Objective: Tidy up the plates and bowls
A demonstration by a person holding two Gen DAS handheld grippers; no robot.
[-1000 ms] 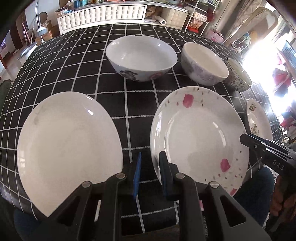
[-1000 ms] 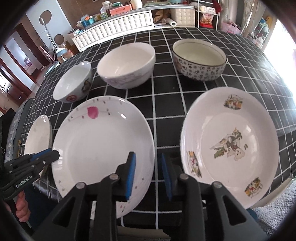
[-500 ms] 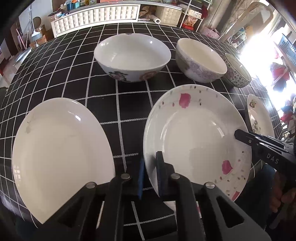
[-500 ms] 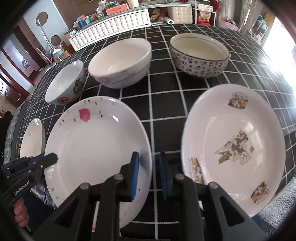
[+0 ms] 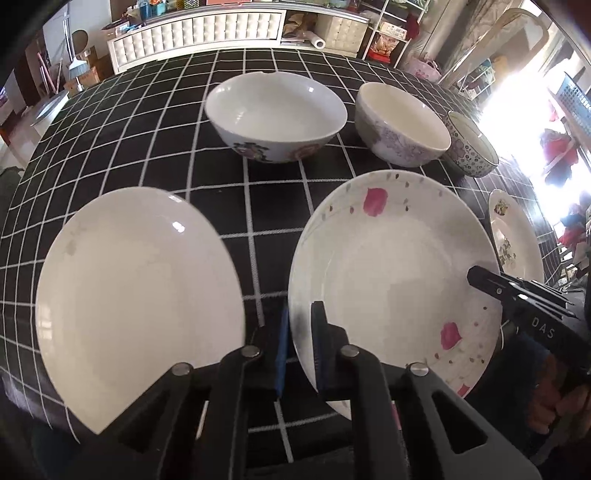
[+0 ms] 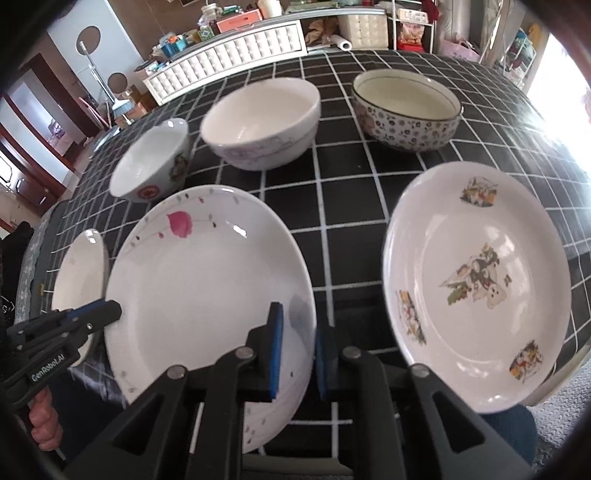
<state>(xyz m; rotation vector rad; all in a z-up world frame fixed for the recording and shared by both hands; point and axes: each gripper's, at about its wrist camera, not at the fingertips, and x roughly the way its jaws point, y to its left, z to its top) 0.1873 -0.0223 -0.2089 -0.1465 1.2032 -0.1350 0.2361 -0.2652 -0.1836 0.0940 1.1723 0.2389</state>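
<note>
A white plate with pink flowers (image 5: 399, 273) (image 6: 207, 284) sits at the table's near edge. My left gripper (image 5: 300, 343) is shut on its left rim. My right gripper (image 6: 298, 343) is shut on its right rim. The plate looks slightly lifted and tilted. A plain white plate (image 5: 136, 299) (image 6: 79, 269) lies to its left, and a plate with cartoon pictures (image 6: 476, 284) (image 5: 515, 236) to its right. Behind stand a flowered white bowl (image 5: 275, 114) (image 6: 153, 166), a lilac-patterned bowl (image 5: 402, 123) (image 6: 262, 122) and a dark-patterned bowl (image 6: 406, 109) (image 5: 471, 151).
The table has a black cloth with a white grid (image 5: 147, 122). Its near edge lies just under the plates. A white cabinet (image 5: 195, 33) and shelves stand beyond the far edge. Bright window light comes from the right.
Both grippers moved forward and closed on opposite rims of the pink-flowered plate. The plate now sits between each pair of pads and has risen slightly.
</note>
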